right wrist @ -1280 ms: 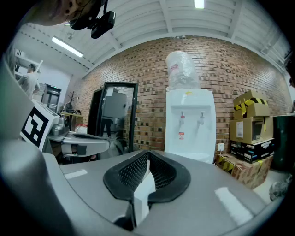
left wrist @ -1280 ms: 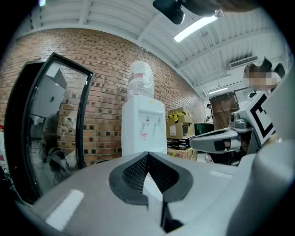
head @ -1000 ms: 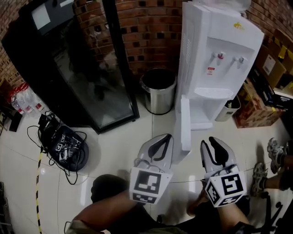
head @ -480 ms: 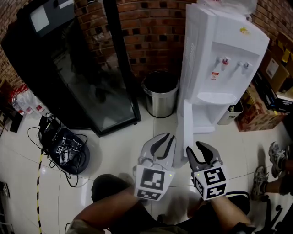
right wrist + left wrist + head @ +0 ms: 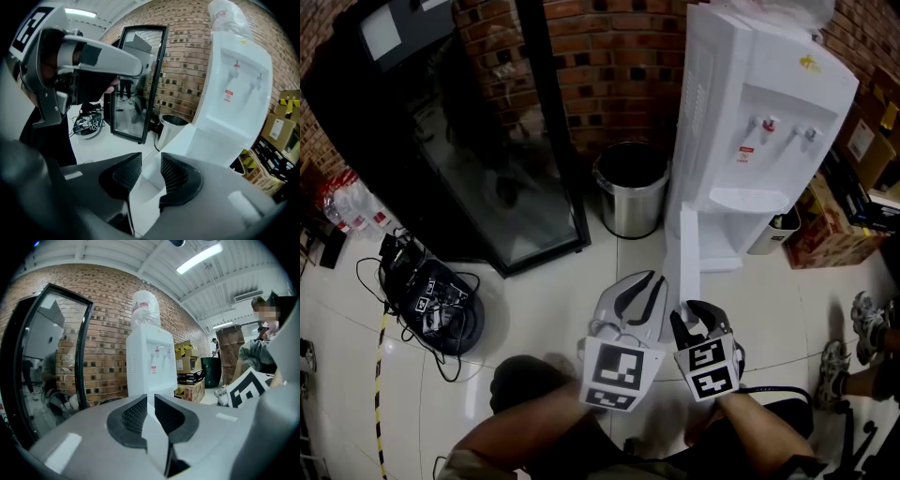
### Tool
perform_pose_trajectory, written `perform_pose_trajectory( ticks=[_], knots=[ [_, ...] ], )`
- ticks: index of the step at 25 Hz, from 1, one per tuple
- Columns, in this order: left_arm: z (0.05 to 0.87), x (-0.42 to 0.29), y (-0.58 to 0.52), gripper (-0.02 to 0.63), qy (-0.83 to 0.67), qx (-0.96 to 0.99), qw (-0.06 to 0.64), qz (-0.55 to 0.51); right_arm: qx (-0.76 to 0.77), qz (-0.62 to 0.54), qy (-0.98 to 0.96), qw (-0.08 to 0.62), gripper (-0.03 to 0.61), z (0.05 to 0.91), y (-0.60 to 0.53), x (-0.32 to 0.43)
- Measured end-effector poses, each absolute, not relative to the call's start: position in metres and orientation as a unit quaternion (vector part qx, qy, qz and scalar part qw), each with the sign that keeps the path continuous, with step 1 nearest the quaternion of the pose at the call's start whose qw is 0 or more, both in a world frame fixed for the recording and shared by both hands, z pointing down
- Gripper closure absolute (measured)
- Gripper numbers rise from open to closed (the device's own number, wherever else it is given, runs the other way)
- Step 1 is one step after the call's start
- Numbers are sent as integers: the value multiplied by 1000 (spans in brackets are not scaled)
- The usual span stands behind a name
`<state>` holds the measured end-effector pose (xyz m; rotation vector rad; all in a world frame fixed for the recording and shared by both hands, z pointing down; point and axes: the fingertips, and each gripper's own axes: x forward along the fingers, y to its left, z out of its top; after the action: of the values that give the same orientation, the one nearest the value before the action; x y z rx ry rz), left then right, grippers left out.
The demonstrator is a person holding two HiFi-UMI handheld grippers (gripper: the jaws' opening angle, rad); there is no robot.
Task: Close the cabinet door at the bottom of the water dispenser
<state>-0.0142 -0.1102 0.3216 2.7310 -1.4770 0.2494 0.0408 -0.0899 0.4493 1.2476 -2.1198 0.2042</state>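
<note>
The white water dispenser [image 5: 759, 103] stands against the brick wall. Its bottom cabinet door [image 5: 686, 253] is swung out towards me, edge-on in the head view. My right gripper [image 5: 700, 314] is at the door's free end. In the right gripper view the white door [image 5: 187, 145] runs out from between the dark pads, which are closing with a gap still showing. My left gripper [image 5: 652, 281] is just left of the door and points at the dispenser [image 5: 150, 362]. Its pads stand nearly together with only a thin slit, and I see nothing held.
A steel bin [image 5: 628, 187] stands left of the dispenser, beside a tall black glass-door cabinet [image 5: 487, 141]. A heap of cables [image 5: 436, 300] lies on the white floor at left. Cardboard boxes [image 5: 825, 225] and a person's shoes [image 5: 862, 314] are at right.
My right gripper has dropped and swung left, rolling as it went, from beside the door to its free end. The left gripper has hardly shifted.
</note>
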Motion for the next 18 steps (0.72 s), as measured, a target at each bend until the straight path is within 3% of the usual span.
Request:
perform_pose_trajectory(
  ticks=[18],
  knots=[
    [313, 27, -113, 572, -444, 894, 32, 57, 538, 86, -766, 340, 482, 453, -85, 109]
  ],
)
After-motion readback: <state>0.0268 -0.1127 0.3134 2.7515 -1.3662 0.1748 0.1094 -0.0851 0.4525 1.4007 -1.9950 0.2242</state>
